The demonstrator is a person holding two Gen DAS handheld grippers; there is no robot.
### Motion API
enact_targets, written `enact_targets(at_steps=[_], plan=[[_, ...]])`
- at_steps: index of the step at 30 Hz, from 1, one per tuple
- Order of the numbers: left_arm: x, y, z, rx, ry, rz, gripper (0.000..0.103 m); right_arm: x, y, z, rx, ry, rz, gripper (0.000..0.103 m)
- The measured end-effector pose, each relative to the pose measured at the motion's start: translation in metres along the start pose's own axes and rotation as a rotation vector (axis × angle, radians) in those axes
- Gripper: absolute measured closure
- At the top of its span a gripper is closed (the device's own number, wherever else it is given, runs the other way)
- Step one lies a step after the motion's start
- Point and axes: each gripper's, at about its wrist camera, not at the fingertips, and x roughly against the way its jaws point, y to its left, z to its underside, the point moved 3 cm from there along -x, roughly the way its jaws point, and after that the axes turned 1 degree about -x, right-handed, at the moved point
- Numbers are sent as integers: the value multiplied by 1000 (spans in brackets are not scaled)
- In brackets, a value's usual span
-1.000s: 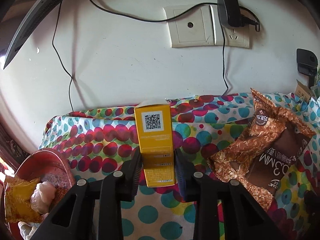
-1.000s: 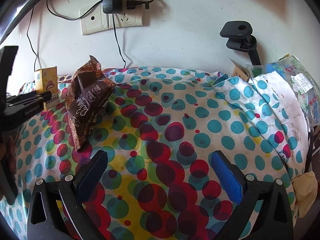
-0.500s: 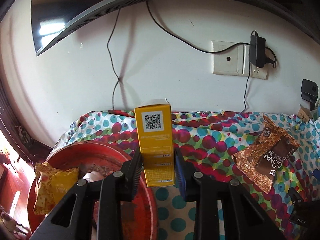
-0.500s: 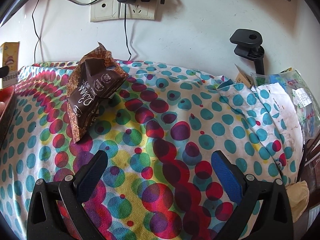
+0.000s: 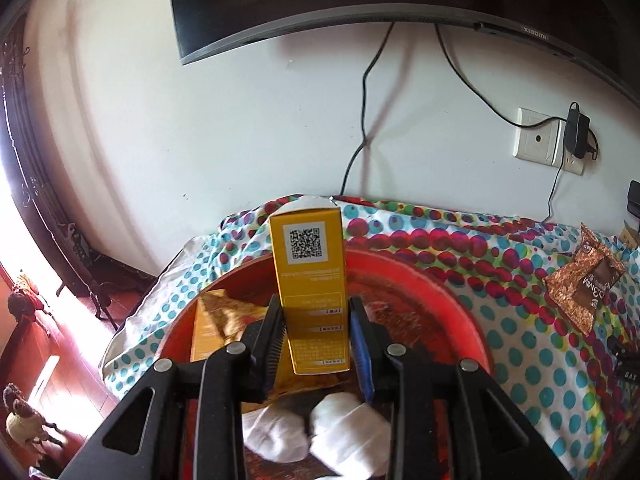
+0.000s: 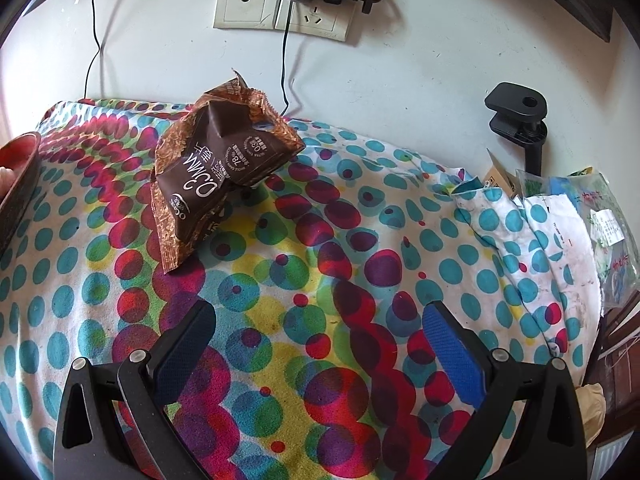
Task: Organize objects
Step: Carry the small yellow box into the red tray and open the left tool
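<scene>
Daylit room, captured through fisheye lenses.
Blown-out glare is seen at the window (image 5: 8,208); cable shadows are cast on the wall (image 5: 240,128), and edges are bent and vignetted.

A yellow box (image 5: 310,276) of matt printed card sits between the left gripper (image 5: 318,344)'s ribbed pads, which look like rubber on matt black plastic arms with small shiny metal screws. Under it a glossy red plastic basin (image 5: 448,304) holds a crinkled yellow foil packet (image 5: 218,320) and soft white wrapped lumps (image 5: 320,436). The bench wears a matt spotted cloth (image 6: 280,264), slightly creased. On it lies a brown snack bag (image 6: 218,172) of shiny crinkled film. The right gripper (image 6: 320,340) has a textured blue pad.
</scene>
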Motion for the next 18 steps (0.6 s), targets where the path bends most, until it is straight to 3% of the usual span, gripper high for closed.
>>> enact_targets(at_steps=[10, 18], plan=[[15, 77, 82, 82, 67, -79, 72, 2, -3, 0, -21, -9, -32, 0], [20, 88, 114, 177, 100, -61, 73, 0, -1, 0, -6, 2, -25, 0]])
